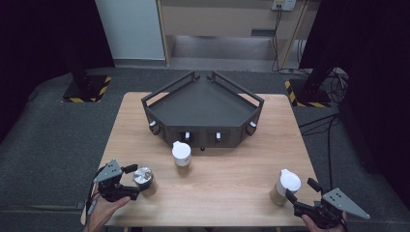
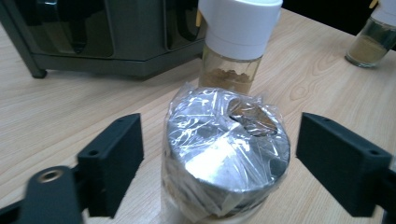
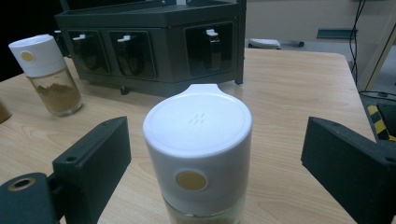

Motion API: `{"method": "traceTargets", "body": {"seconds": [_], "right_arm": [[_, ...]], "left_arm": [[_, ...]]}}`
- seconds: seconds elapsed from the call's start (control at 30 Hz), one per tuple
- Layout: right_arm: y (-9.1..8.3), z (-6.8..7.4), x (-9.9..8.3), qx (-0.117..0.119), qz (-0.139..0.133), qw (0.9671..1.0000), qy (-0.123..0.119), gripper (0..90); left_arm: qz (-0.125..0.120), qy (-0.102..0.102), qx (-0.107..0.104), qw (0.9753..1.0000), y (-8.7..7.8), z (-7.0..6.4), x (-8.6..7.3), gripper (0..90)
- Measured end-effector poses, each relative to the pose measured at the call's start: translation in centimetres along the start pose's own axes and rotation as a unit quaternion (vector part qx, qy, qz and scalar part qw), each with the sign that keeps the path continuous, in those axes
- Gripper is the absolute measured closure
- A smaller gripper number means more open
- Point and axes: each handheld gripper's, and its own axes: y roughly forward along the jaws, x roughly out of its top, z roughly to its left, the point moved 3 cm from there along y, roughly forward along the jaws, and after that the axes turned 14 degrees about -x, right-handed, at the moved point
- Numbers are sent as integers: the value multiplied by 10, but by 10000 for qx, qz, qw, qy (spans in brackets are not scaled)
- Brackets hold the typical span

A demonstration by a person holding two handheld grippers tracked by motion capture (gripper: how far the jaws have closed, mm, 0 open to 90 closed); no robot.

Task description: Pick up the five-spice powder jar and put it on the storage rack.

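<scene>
High view shows the left gripper (image 1: pixel 129 182) wide open around the foil-topped jar (image 1: pixel 143 178) near the table's (image 1: pixel 232 179) front left, and the right gripper (image 1: pixel 300 189) wide open around the white-capped jar (image 1: pixel 286 185) at front right; neither grips yet, so next both should close gently

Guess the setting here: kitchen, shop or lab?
Probably a lab or data-recording room, not a kitchen. A bare wooden table stands on grey carpet, with black curtains at the sides, hazard-striped stand bases and loose cables on the floor. The spice jars and dark rack look like staged props.
</scene>
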Motion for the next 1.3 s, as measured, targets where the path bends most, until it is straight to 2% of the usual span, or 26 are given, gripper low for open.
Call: {"method": "traceTargets", "body": {"seconds": [0.23,0.3,0.57,0.67,0.77,0.93,1.17,1.3], "right_arm": [[0,0,0,2,-9,10000,14,85],[0,-1,0,5,-11,10000,17,85],[0,0,0,10,-16,10000,15,86],[0,0,0,12,-17,10000,15,86],[0,-1,0,15,-20,10000,16,86],[0,-1,-1,25,-28,10000,15,87],[0,-1,-1,42,-37,10000,22,87],[0,-1,-1,56,-35,10000,18,87]], "left_arm": [[10,154,-47,9999,7,3,-4,268],[8,274,-13,9996,8,2,-5,316],[107,470,36,9988,10,-3,-1,338],[45,433,-42,9990,10,-2,3,338],[26,478,-77,9988,9,-4,10,338],[66,476,-257,9985,7,-2,30,338],[99,539,-359,9978,8,0,53,338],[103,580,-435,9973,9,0,74,338]]}}
